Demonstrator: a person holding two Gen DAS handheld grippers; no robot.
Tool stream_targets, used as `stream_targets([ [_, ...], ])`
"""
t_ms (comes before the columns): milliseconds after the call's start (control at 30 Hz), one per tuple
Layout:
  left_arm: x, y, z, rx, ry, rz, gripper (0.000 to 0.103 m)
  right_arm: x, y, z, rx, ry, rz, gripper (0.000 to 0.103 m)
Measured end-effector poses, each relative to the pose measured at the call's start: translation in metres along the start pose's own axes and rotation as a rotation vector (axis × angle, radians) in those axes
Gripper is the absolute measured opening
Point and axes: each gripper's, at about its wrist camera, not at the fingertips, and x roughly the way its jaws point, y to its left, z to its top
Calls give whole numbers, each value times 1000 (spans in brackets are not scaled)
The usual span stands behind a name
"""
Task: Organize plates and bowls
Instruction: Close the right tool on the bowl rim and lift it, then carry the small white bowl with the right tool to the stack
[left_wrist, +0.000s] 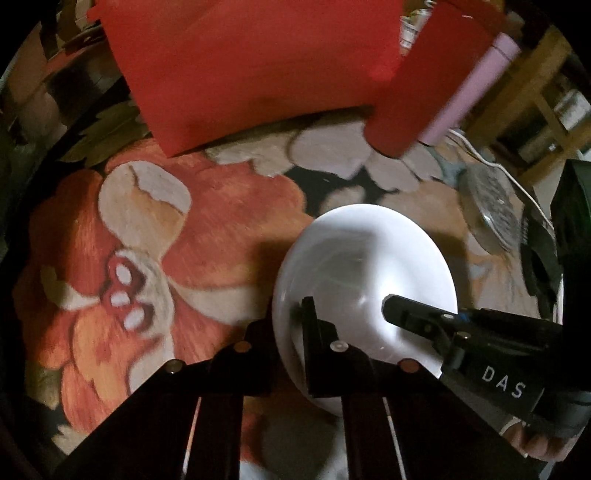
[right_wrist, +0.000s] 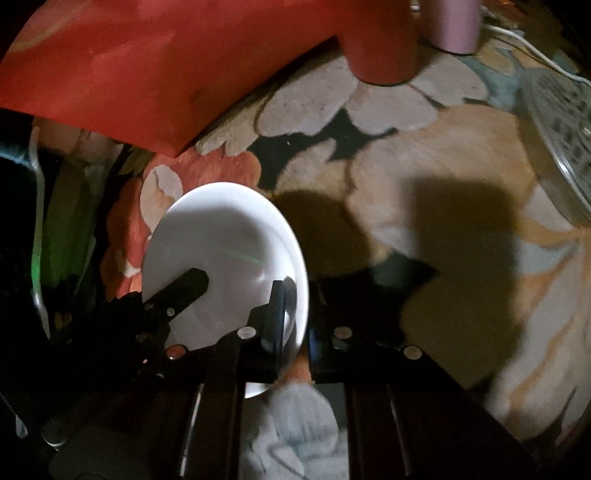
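glossy round white bowl (left_wrist: 365, 273) on floral rug (left_wrist: 147, 258).

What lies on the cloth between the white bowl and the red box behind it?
Nothing: only bare flowered cloth between the bowl and the red box. Both wrist views show this.

Left wrist camera peering steeply down along its tongs (left_wrist: 288, 317), close over the flowered rug (left_wrist: 207, 229), right wrist camera doing likewise from the other side, both sharing the white bowl (left_wrist: 365, 266), red cushion (left_wrist: 251, 74) and rug.
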Motion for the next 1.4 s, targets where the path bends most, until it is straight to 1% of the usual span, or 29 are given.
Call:
stream_targets([
  [133, -30, -20, -16, 19, 5, -19, 8, -33, -2, -25, 4, -1, -15, 11],
  [300, -78, -53, -44, 47, -10, -4, 8, -79, 1, -61, -1, -4, -35, 11],
  [400, -103, -67, -62, 56, -14, -11, 8, -106, 2, -82, -8, -11, -42, 11],
  [500, -125, -83, -81, 71, -28, -19, 8, -129, 0, -104, -13, -19, -45, 11],
  [600, -136, -94, -99, 78, -34, -38, 8, -146, -5, -127, -21, -28, -59, 11],
  [733, -140, -107, -123, 91, -45, -61, 8, -158, -16, -156, 6, -50, -74, 12],
  [900, -130, -126, -139, 126, -33, -80, 9, -161, -31, -172, 16, -60, -107, 12],
  [1100, -120, -143, -147, 135, -15, -97, 9, -163, -54, -185, 64, -68, -95, 12],
  [1400, -108, -169, -154, 166, 7, -136, 9, -171, -82, -200, 105, -64, -108, 12],
])
